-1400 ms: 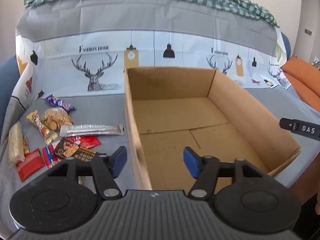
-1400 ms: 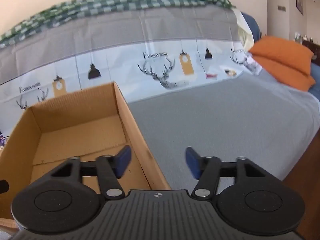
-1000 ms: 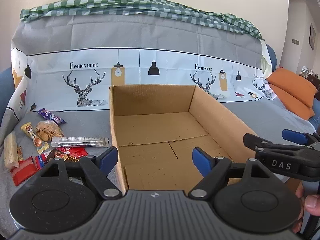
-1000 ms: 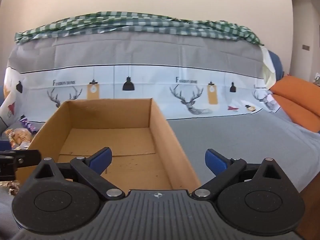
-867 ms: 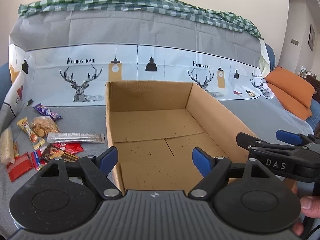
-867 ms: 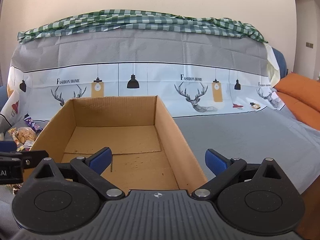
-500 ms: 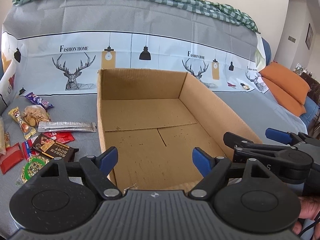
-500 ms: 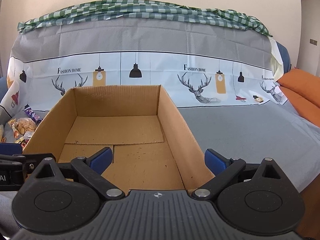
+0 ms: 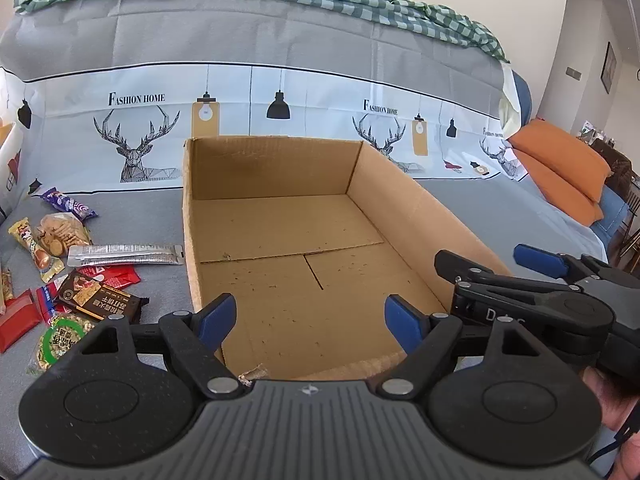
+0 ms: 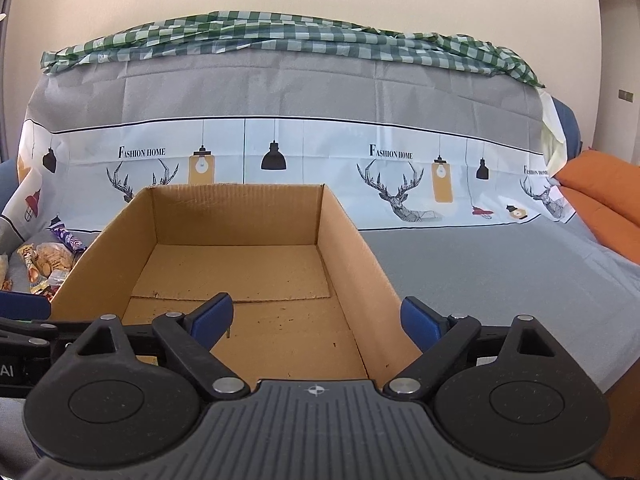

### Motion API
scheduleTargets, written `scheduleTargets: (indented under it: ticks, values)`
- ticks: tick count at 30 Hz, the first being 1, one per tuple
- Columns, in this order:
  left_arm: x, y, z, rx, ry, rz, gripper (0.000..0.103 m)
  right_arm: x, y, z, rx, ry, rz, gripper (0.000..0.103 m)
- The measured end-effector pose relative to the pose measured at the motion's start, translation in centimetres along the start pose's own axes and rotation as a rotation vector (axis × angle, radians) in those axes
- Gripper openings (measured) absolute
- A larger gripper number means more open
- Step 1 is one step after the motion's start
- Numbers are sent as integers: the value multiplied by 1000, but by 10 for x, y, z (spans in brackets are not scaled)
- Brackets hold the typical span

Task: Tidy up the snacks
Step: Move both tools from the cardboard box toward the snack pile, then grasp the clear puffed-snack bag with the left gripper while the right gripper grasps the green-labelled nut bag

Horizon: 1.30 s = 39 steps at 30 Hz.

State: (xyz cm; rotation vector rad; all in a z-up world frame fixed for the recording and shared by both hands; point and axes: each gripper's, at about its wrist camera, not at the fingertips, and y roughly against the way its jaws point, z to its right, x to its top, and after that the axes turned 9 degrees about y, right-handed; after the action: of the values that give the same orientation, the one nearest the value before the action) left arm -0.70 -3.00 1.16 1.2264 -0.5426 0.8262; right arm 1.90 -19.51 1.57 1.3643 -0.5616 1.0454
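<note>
An open cardboard box [image 9: 276, 168] stands on a grey-covered sofa seat with nothing inside it. Several snack packets lie left of it: a silver stick pack [image 9: 124, 254], a brown bar [image 9: 98, 300], a biscuit bag [image 9: 60, 232], a purple wrapper [image 9: 66, 202] and red packets [image 9: 112, 276]. My left gripper [image 9: 310, 318] hangs open over the box's near left corner, holding nothing. My right gripper [image 10: 316, 318] hovers over the box's [image 10: 352, 256] near right corner; its jaws are closing a little but stand wide apart, pressing on nothing. It also shows as the right gripper [image 9: 494, 260] in the left wrist view.
The sofa back wears a deer-print cover [image 10: 392, 188] with a green checked cloth [image 10: 280, 36] on top. Orange cushions [image 9: 560, 164] lie at the far right. Grey seat [image 10: 500, 264] stretches right of the box. A hand [image 9: 608, 400] holds the right gripper.
Both views have tipped down toward the box, which now sits closer and lower. The right gripper's jaws have narrowed slightly. More snacks show at the left.
</note>
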Motion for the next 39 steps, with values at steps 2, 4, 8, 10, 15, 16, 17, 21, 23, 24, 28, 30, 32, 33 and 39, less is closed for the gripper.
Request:
scheduleTargets:
  ticks: [2,4,8,10,15,16,17,21,23,24,28,30,32,33,39]
  values:
    - [0,3,0,-7,-8,11,81,2,-1,0,19,-24,-1,88]
    - [1,7,1,-27,-24,20,69,5,1,0,38,-49,-2,84]
    - [10,18,-5,-72,-38,19,24,14,2,-2,75,-111,-20,51]
    - [21,25,-16,-97,-12,1,19,17,6,-3,113,-169,-19,42]
    - [59,40,-48,-86,-100,41,18,35,23,-29,221,-177,34,37]
    - [65,43,-58,-90,-119,53,18,40,27,-37,243,-163,50,38]
    - [70,44,-70,-99,-130,64,18,44,30,-44,263,-149,64,38]
    - [73,37,-128,-151,-62,64,18,55,35,-75,349,-116,87,50]
    - [69,25,-157,-114,50,17,18,55,32,-94,377,-93,85,55]
    - [70,21,-168,-82,99,-3,19,53,30,-105,392,-77,82,57]
    - [76,19,-211,-17,285,-2,19,39,20,-152,461,-11,63,57]
    - [78,15,-231,23,377,-24,19,34,13,-176,493,15,52,58]
    - [79,12,-248,47,447,-47,19,29,7,-194,517,38,45,58]
    - [78,10,-255,59,469,-54,19,27,3,-202,529,46,39,59]
    - [71,6,-287,136,550,-49,19,11,-28,-238,551,96,-22,72]
